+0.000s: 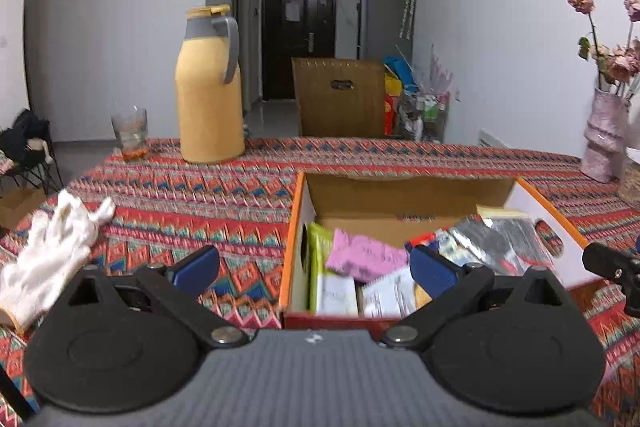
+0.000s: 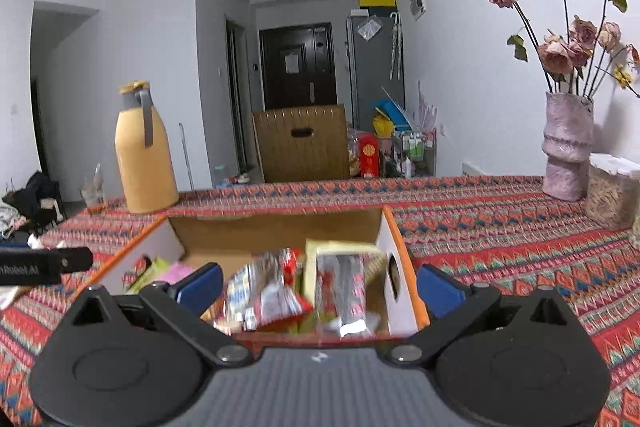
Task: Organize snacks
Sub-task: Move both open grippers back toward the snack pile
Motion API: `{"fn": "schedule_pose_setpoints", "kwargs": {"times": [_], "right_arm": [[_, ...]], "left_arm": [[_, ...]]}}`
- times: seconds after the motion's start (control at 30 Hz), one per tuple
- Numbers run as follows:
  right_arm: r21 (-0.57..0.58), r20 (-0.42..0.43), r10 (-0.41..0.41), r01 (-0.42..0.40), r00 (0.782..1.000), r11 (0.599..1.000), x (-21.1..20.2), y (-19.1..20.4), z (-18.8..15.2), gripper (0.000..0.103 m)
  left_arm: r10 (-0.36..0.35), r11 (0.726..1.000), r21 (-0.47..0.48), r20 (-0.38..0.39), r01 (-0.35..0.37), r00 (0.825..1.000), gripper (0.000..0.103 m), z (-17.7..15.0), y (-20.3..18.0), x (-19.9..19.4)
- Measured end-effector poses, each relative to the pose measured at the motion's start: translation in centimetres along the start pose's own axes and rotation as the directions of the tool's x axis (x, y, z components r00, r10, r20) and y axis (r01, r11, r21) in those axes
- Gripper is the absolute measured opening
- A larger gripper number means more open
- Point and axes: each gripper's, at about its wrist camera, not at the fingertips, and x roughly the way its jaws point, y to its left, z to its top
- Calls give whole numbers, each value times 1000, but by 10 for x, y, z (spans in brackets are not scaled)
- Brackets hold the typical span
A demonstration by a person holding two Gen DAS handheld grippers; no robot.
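Nearest the cameras, the left tool (image 1: 314,265) and the right tool (image 2: 318,285) each show two blue-padded fingers spread wide, with nothing between them. The left tool hangs over the box's left wall and near left corner, the right tool over its right half.

Just beyond lies the cardboard box (image 1: 408,193), open-topped, with orange edges, white outer walls with oval hand-holes, and a plain brown interior; it rests on the bench (image 1: 240,187), which is covered by a red, blue and teal zigzag woven cloth.

Inside the box lie the snacks: a pink packet (image 1: 366,255) and a green-and-white packet (image 1: 320,267) at the left, white sachets (image 1: 388,293) at the near wall, silver foil packets (image 2: 344,279) and a red-and-white wrapper (image 2: 266,293) at the right. Judged by appearance, all are light, soft and crinkly; the foil is probably slick and the contents crushable, so a gentle pinch on a flat sealed edge or across the narrow width seems best.

To the left a white cloth glove (image 1: 48,251) lies limp on the bench. Farther back stand a clear drinking glass (image 1: 130,133) and a smooth yellow thermos jug (image 1: 210,87) with a grey handle; at the far right, a textured pink vase (image 2: 568,143) of dried roses and a lidded clear container (image 2: 614,189).
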Motion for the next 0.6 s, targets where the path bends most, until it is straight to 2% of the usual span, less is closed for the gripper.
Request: {"fn": "schedule_pose_setpoints", "kwargs": {"times": [0.27, 0.5, 0.6], "right_arm": [[-11, -89, -7, 6, 996, 1000, -21, -2, -44, 103], [-51, -118, -29, 23, 993, 998, -31, -2, -61, 103], [-60, -142, -35, 26, 989, 998, -28, -4, -61, 96]], "left_arm": [[-22, 1000, 1, -52, 22, 998, 103, -34, 9, -7], [-28, 1000, 11, -85, 29, 996, 103, -53, 11, -13], [-22, 1000, 5, -87, 22, 996, 103, -54, 13, -15]]}}
